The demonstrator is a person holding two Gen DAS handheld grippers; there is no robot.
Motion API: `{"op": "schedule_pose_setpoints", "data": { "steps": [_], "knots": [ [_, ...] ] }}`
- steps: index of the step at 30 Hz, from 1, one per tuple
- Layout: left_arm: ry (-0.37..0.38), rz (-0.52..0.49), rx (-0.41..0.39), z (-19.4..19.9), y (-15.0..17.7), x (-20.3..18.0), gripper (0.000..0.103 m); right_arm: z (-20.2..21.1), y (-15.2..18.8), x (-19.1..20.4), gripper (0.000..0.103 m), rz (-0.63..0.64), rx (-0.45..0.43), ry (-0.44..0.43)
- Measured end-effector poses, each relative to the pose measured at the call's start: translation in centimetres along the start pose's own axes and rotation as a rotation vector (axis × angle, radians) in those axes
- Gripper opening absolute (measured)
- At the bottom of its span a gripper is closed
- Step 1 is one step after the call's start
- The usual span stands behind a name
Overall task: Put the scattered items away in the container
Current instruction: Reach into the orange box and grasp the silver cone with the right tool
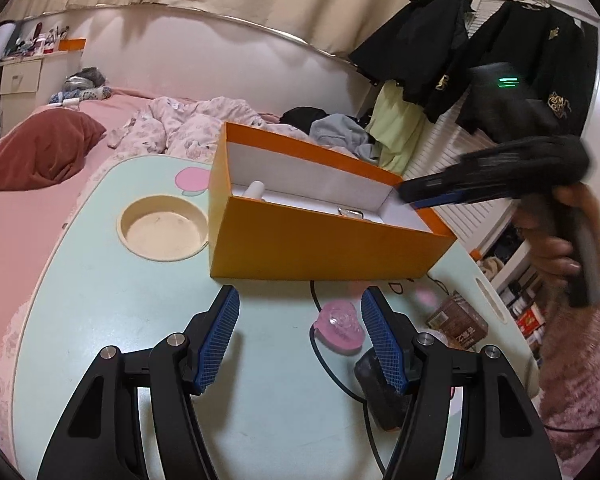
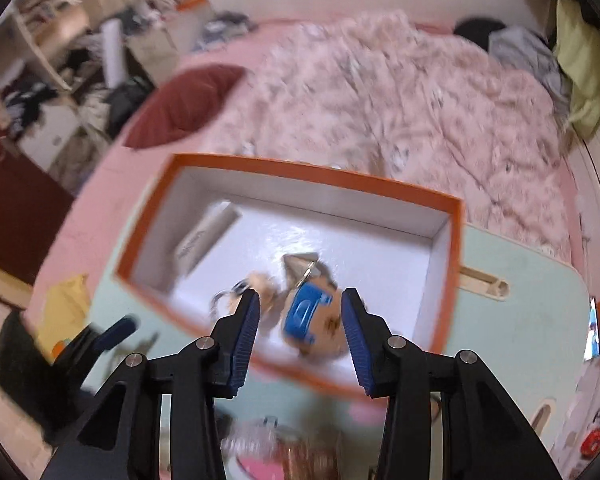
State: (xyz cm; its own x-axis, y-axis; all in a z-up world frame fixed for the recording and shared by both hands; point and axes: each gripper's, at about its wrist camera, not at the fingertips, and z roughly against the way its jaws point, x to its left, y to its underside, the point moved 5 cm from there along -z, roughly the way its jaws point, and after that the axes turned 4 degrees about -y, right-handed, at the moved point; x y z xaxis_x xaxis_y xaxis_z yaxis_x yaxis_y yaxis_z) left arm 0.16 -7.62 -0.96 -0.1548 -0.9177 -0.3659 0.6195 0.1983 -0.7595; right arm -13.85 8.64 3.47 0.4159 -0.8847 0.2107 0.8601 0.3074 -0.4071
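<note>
Left wrist view: left gripper point(image 1: 300, 334) jaws apart, empty, above table point(image 1: 100, 300); pink heart item point(image 1: 338, 326) between fingers' far ends. Orange box point(image 1: 324, 246) beyond. Right gripper point(image 2: 300, 334) parted, empty, over keychain toy point(image 2: 310, 320) inside box.

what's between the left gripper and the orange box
Only bare mint tabletop separates the left gripper from the orange box, shown in the left wrist view.

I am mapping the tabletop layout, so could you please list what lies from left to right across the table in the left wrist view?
Round cup recess → orange box → pink heart-shaped item → brown carton.
</note>
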Motion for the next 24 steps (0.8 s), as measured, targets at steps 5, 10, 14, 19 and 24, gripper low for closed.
{"op": "schedule_pose_setpoints", "data": {
  "steps": [5,10,14,19,24],
  "knots": [
    [0.014,-0.003,-0.001,0.1,-0.1,-0.2,0.064,-3.3,-1.3,0.4,0.042,-0.038,0.082,0.0],
    [0.021,-0.016,-0.006,0.2,0.0,-0.5,0.064,-5.1,-2.2,1.3,0.041,-0.078,0.135,-0.025],
    [0.023,-0.02,-0.012,0.3,0.1,-0.7,0.064,-5.8,-2.4,0.9,0.04,-0.141,0.174,-0.061],
    [0.022,-0.023,-0.012,0.3,0.2,-0.7,0.064,-6.8,-1.7,-0.5,0.03,-0.132,0.186,0.039],
    [0.017,-0.028,-0.005,0.1,0.2,-0.8,0.064,-6.5,-1.6,-0.2,0.026,-0.066,0.153,0.1]
  ]
}}
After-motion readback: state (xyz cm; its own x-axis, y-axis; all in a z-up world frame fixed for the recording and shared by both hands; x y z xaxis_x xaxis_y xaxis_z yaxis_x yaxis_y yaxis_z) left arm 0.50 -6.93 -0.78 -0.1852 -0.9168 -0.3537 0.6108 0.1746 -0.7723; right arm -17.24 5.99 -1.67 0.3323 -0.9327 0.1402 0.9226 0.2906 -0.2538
